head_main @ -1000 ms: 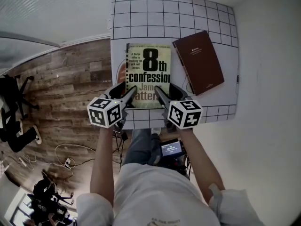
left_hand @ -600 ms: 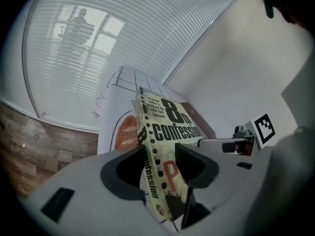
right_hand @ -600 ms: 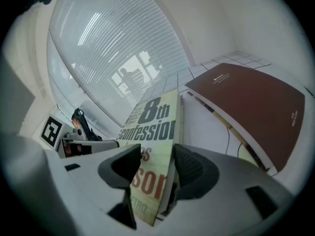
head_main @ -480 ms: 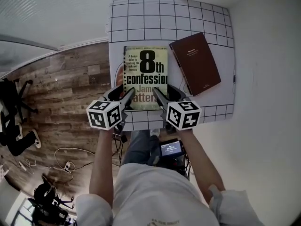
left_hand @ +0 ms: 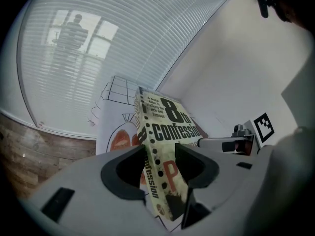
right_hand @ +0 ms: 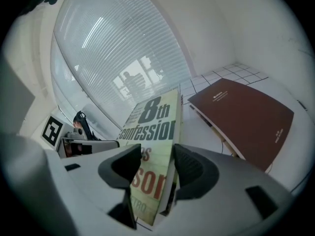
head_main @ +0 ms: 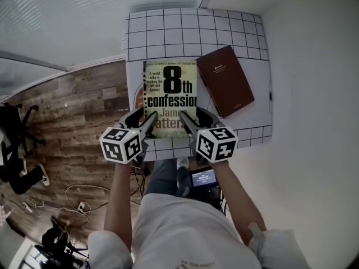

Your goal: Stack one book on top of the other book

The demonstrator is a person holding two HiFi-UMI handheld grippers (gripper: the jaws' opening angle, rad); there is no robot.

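A pale paperback titled "8th confession" hangs tilted above the gridded white table, held by its near edge. My left gripper is shut on its near left corner, over the spine. My right gripper is shut on the near right corner; its jaws have just been closing, with the book between them. In the gripper views the left gripper and the right gripper each clamp the book's edge. A brown hardback lies flat on the table to the right, also visible as the brown hardback.
The table stands against a white wall on the right and a window with blinds at the left. An orange drawing on the table sheet shows beside the lifted book. Wooden floor with cables lies left of the table.
Both grippers have risen together with the pale book, which now sits higher off the table and looks larger. The brown book has stayed where it was.
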